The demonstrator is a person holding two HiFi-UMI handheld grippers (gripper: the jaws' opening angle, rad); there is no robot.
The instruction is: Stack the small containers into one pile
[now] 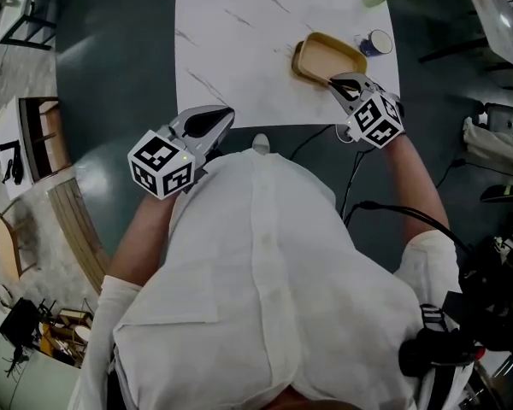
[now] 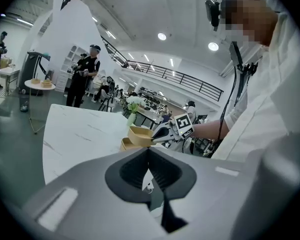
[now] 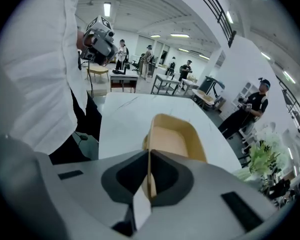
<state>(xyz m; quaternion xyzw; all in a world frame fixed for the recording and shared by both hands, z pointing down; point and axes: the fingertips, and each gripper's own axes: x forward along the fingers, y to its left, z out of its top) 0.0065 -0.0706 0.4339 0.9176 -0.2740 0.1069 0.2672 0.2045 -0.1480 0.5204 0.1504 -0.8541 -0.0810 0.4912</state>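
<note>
Right gripper (image 1: 349, 84) pinches the near rim of a tan container (image 1: 327, 55), which sits over a second container (image 2: 124, 143) on the white table (image 1: 239, 49). Left gripper (image 1: 212, 125) has its jaws pressed together with nothing between them, at the table's near edge.

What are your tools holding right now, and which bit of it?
The right tool pinches the tan container by its near side wall. The left tool is shut and holds nothing.

Matt tan container (image 1: 325, 56) (pulp-like, smooth); glossy white marble-look table (image 1: 231, 58).
</note>
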